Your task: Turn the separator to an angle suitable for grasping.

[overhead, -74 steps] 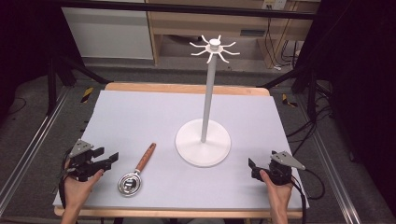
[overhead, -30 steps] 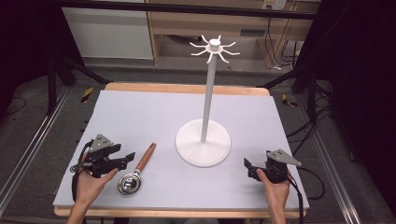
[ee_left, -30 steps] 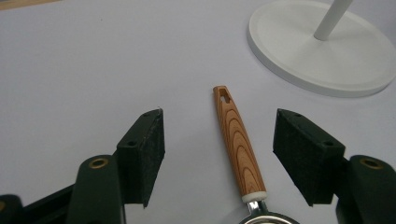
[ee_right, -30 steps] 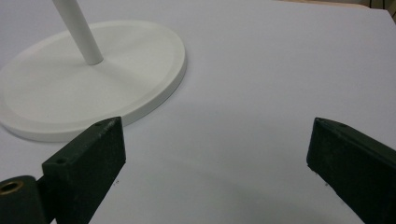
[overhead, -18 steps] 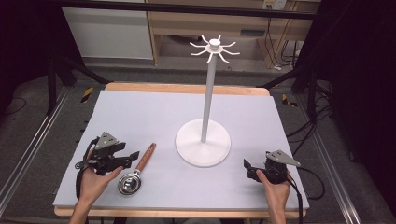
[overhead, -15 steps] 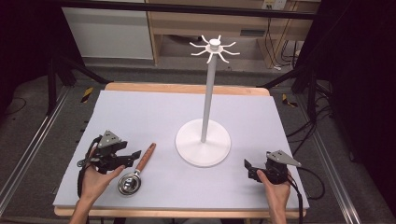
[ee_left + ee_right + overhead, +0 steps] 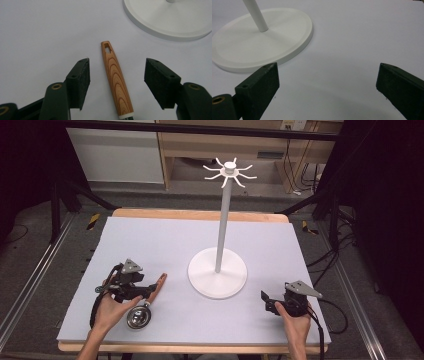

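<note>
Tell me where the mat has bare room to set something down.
The far half of the mat, behind the white stand, is bare. So is the strip between the stand and the right gripper. The near left is crowded: the left gripper straddles the strainer by its wooden handle, jaws just closing.

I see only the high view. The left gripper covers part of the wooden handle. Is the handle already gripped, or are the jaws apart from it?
Observer: Not gripped. In the left gripper view the wooden handle lies between the pads of the left gripper, with bare table on both sides. The jaws have just been closing a little.
Operator: Does the handle have a hole for hanging?
Observer: Yes, a small slot at its tip, pointing toward the white stand base.
Operator: And the right gripper, does it hold something?
Observer: No. The right gripper is open over bare table.
</note>
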A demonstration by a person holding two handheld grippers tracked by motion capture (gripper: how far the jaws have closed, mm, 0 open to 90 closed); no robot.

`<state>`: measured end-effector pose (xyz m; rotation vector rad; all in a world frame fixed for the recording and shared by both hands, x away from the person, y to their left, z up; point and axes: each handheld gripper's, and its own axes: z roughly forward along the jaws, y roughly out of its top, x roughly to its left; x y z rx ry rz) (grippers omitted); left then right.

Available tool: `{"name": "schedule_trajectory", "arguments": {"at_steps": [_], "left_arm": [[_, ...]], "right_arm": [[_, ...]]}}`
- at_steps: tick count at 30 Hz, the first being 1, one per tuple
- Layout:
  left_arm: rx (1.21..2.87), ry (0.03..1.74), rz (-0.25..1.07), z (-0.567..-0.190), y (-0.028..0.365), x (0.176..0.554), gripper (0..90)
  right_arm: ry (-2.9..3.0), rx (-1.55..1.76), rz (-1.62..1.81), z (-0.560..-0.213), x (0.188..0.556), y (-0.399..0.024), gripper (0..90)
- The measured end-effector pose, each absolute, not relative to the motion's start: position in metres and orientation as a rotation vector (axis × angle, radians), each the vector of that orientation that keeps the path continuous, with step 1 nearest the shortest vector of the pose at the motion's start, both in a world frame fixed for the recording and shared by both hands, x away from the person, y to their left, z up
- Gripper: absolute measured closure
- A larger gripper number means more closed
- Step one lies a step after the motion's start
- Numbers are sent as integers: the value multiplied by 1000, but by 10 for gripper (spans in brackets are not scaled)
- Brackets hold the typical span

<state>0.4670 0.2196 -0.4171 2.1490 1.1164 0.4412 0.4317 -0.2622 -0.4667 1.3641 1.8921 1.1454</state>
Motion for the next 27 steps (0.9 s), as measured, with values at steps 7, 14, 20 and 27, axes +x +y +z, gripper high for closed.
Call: {"name": "schedule_trajectory", "arguments": {"at_steps": [7,14,20,27], "left_arm": [[2207,1135,408,-430,212,473,419],[2223,1169,376,-445,210,475,446],[2228,1194,326,-454,210,477,495],[2253,1219,312,-461,208,479,581]], "right_arm": [[1906,1366,1139,-467,432,-261,53],[1919,1357,1130,-469,432,-260,56],[1938,1358,1118,-471,432,-259,58],[1948,1365,1111,-472,433,-258,58]]}}
